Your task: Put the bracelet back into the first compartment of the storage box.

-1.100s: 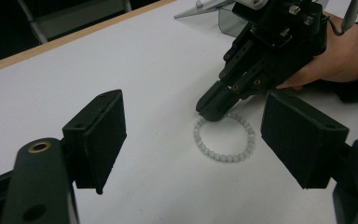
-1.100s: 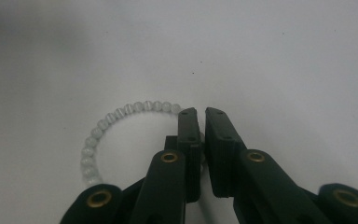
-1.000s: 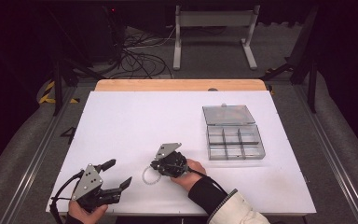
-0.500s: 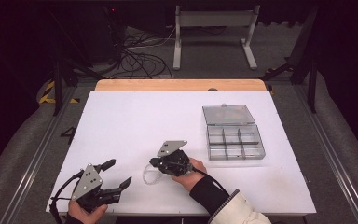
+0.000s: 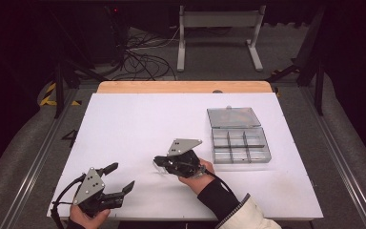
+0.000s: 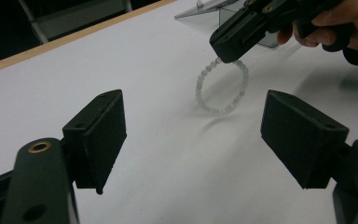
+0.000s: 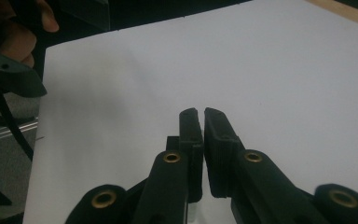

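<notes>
A bracelet of pale translucent beads (image 6: pixel 199 88) hangs from the tip of my right gripper (image 6: pixel 223 46), just above the white table, and throws a shadow beneath it. In the high view the right gripper (image 5: pixel 157 161) is at the table's front middle, pointing left, shut on the bracelet. In the right gripper view its jaws (image 7: pixel 201 114) stand pressed together and the bracelet is hidden below them. My left gripper (image 5: pixel 120 176) rests at the front left corner, open, and its wide-apart jaws (image 6: pixel 200 135) face the bracelet with nothing between them.
A clear plastic compartment box (image 5: pixel 240 145) sits at the right of the white table (image 5: pixel 138 119), its lid (image 5: pixel 233 117) folded back open. A wooden strip (image 5: pixel 181 87) edges the table's far side. Cables and a stand lie on the floor beyond.
My right gripper has risen and drifted slightly right, lifting the bracelet off the table. The left gripper has not moved.
</notes>
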### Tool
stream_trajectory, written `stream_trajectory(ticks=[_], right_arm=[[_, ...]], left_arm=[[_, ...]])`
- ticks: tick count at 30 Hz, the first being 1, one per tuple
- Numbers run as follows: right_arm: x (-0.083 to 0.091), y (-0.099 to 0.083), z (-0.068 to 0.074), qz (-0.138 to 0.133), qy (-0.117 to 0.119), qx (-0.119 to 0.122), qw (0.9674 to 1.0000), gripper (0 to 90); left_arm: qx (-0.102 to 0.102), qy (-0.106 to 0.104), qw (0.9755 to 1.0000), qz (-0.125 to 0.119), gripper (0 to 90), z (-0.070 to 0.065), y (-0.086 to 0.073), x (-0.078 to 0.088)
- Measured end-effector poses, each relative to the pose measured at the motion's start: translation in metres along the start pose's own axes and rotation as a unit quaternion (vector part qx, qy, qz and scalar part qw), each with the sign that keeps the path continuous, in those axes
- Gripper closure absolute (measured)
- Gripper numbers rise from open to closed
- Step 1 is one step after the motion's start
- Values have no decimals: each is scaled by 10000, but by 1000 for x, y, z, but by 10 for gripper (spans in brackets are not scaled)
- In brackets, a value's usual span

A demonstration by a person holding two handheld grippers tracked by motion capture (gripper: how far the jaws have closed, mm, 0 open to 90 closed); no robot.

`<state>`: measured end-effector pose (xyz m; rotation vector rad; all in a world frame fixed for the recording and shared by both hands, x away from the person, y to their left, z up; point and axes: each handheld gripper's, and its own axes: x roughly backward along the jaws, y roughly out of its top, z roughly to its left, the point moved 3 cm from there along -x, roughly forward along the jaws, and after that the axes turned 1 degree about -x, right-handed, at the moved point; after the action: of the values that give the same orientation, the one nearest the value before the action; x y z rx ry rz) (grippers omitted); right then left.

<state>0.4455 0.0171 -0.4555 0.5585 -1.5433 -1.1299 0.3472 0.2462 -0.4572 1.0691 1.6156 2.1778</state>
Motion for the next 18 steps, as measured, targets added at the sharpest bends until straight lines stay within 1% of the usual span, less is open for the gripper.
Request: stream_trajectory(ticks=[6, 12, 18], right_arm=[[9, 4, -3, -133, -49, -24, 9999, 864], [22, 7, -9, -269, -171, -60, 9995, 864], [29, 9, -12, -313, -257, -71, 9992, 864]], left_arm=[[0, 1, 10000, 1, 230, 0, 0, 0], [-4, 7, 10000, -2, 230, 0, 0, 0], [-10, 13, 10000, 0, 230, 0, 0, 0]])
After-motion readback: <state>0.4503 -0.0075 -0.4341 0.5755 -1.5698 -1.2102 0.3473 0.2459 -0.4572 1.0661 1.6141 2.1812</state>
